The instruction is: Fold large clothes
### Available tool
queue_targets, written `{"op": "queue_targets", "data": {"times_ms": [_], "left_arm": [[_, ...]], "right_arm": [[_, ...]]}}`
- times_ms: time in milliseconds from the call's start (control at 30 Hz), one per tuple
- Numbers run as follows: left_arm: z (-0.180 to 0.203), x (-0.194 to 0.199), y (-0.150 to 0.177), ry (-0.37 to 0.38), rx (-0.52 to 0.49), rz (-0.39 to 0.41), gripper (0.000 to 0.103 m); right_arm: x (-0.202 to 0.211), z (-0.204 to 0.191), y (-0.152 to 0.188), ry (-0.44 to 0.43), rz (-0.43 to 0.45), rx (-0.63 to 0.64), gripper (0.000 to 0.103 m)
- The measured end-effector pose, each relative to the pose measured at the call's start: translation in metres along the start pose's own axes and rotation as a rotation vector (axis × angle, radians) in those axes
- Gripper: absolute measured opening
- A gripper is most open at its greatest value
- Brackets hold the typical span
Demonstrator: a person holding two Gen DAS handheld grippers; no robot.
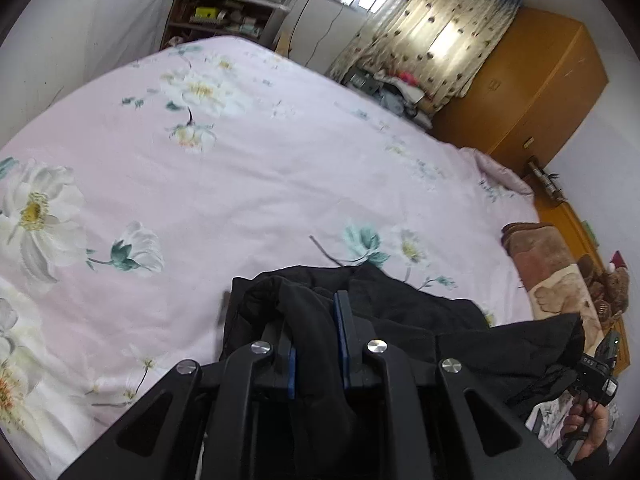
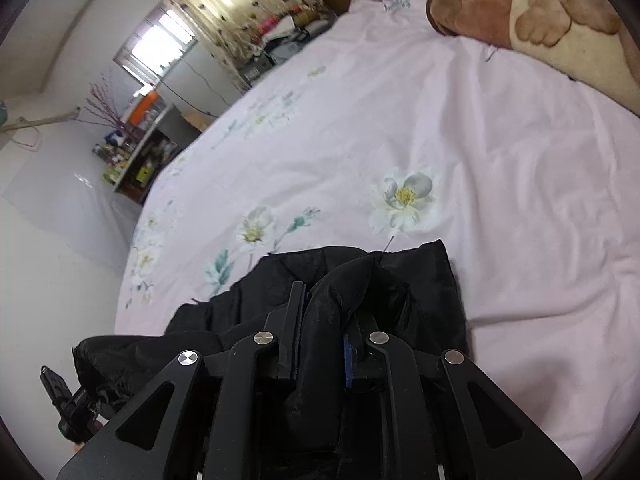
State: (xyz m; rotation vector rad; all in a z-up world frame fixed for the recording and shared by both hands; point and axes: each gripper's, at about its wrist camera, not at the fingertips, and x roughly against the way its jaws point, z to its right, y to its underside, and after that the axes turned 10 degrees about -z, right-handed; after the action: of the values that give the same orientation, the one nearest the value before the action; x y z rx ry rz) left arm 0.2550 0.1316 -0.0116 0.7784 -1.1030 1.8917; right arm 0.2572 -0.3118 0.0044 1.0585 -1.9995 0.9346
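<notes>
A large black garment (image 1: 404,312) is bunched over the near part of a pink floral bedspread (image 1: 260,168). My left gripper (image 1: 310,308) is shut on a thick fold of it, the cloth squeezed between the blue pads. In the right wrist view the same black garment (image 2: 416,276) lies in front of me, and my right gripper (image 2: 326,300) is shut on another rolled fold of it. The other handle, held in a person's hand (image 1: 588,420), shows at the lower right of the left wrist view. The garment's lower part hangs out of sight behind both grippers.
A brown plush blanket (image 2: 532,16) lies at the head of the bed. A wooden wardrobe (image 1: 532,84), a curtained window (image 1: 436,36) and cluttered shelves (image 1: 224,16) stand beyond the bed. White wall (image 2: 52,240) borders the bed's far side.
</notes>
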Motion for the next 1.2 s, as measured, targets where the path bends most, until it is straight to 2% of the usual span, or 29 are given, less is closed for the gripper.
{"op": "queue_targets", "data": {"times_ms": [167, 300, 367, 400, 467, 500, 600, 667, 767, 867, 967, 1100, 1200], "left_arm": [[-0.008, -0.045, -0.011, -0.033, 0.015, -0.069, 0.019], [-0.008, -0.054, -0.019, -0.024, 0.037, -0.099, 0.020], [-0.007, -0.050, -0.022, -0.005, 0.032, -0.110, 0.022], [-0.007, -0.047, -0.024, 0.010, 0.038, -0.124, 0.025], [-0.009, -0.039, -0.027, 0.056, 0.057, -0.134, 0.034], [-0.011, -0.035, -0.029, 0.083, 0.070, -0.128, 0.041], [-0.018, -0.019, -0.032, 0.188, 0.140, -0.092, 0.060], [-0.018, -0.014, -0.034, 0.205, 0.154, -0.066, 0.062], [-0.012, -0.011, -0.034, 0.147, 0.124, -0.043, 0.067], [-0.010, -0.002, -0.035, 0.143, 0.100, 0.010, 0.069], [-0.006, 0.005, -0.035, 0.110, 0.080, 0.025, 0.070], [0.020, 0.008, -0.013, 0.103, -0.046, 0.014, 0.070], [0.045, -0.002, 0.024, 0.125, -0.169, -0.055, 0.070]], "right_arm": [[-0.037, 0.008, -0.016, 0.039, -0.058, -0.036, 0.020], [-0.050, 0.011, -0.025, 0.015, -0.084, -0.076, 0.027], [-0.042, 0.009, -0.027, -0.024, -0.078, -0.073, 0.038], [-0.035, 0.009, -0.027, -0.056, -0.073, -0.071, 0.044], [-0.024, 0.005, -0.029, -0.125, -0.051, -0.070, 0.064], [-0.014, 0.004, -0.029, -0.166, -0.034, -0.067, 0.065], [-0.002, -0.003, -0.028, -0.207, 0.020, -0.055, 0.070], [0.002, -0.006, -0.025, -0.179, 0.058, -0.035, 0.070], [0.001, -0.013, -0.024, -0.136, 0.070, 0.003, 0.070], [0.003, -0.022, -0.017, -0.082, 0.097, 0.073, 0.070], [0.003, -0.029, -0.011, -0.011, 0.120, 0.134, 0.070], [0.001, -0.054, 0.017, 0.046, 0.111, 0.270, 0.070], [-0.007, -0.070, 0.056, 0.079, 0.094, 0.391, 0.070]]}}
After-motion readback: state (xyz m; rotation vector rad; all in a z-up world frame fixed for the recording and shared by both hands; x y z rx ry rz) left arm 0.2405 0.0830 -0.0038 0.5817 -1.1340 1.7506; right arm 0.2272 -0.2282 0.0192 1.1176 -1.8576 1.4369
